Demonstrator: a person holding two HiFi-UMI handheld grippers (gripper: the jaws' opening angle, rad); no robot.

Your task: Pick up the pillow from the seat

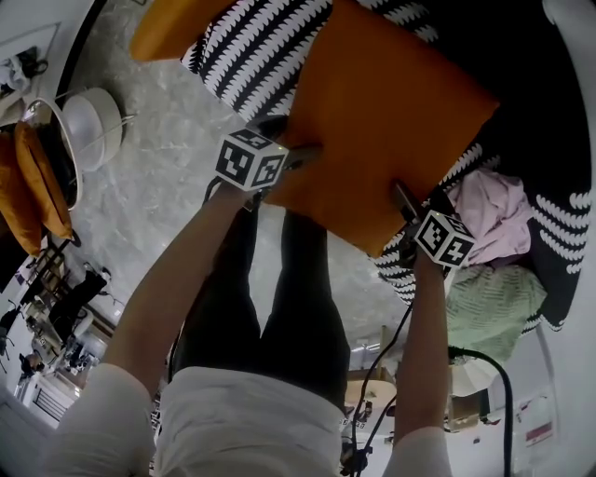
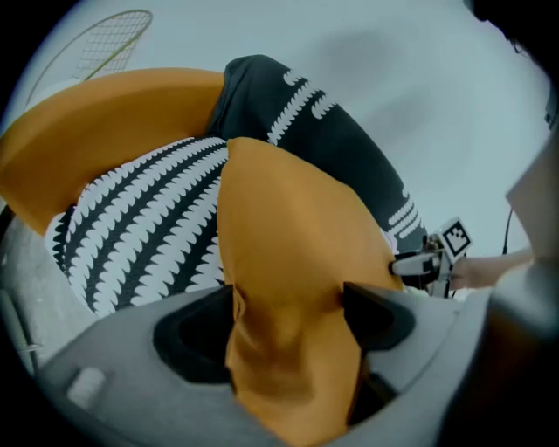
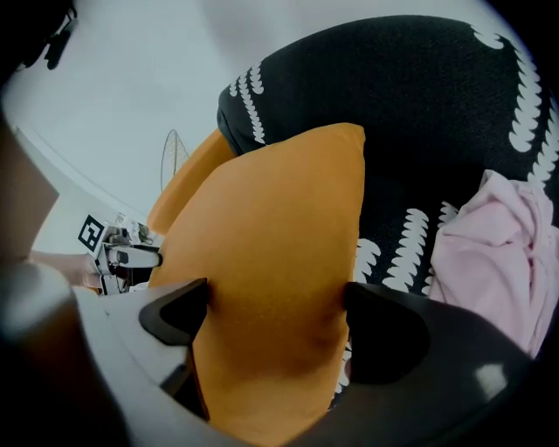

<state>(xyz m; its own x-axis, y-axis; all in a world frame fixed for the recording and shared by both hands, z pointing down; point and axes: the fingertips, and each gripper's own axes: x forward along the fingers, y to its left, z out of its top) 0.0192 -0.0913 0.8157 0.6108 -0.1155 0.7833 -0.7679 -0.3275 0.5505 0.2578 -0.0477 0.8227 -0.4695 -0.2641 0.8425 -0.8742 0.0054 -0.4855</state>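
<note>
An orange pillow [image 1: 391, 121] is tilted over the black seat with white leaf print [image 1: 261, 47]. My left gripper [image 1: 303, 154] grips the pillow's near left edge, and my right gripper [image 1: 405, 200] grips its near right corner. In the left gripper view creased orange pillow [image 2: 288, 244] fabric fills the gap and both pads touch it, so the left gripper [image 2: 288, 314] is shut on it. The right gripper [image 3: 278, 314] has the pillow [image 3: 271, 262] bulging between its pads, dented at the right pad. The patterned seat [image 3: 419, 105] lies behind.
A pink cloth [image 1: 494, 205] and a green cloth [image 1: 494, 303] lie on the seat's right part. An orange cushion [image 1: 168, 28] sits at the seat's far left. A white round object [image 1: 93, 126] stands on the marbled floor at left. The person's legs [image 1: 279, 298] are below.
</note>
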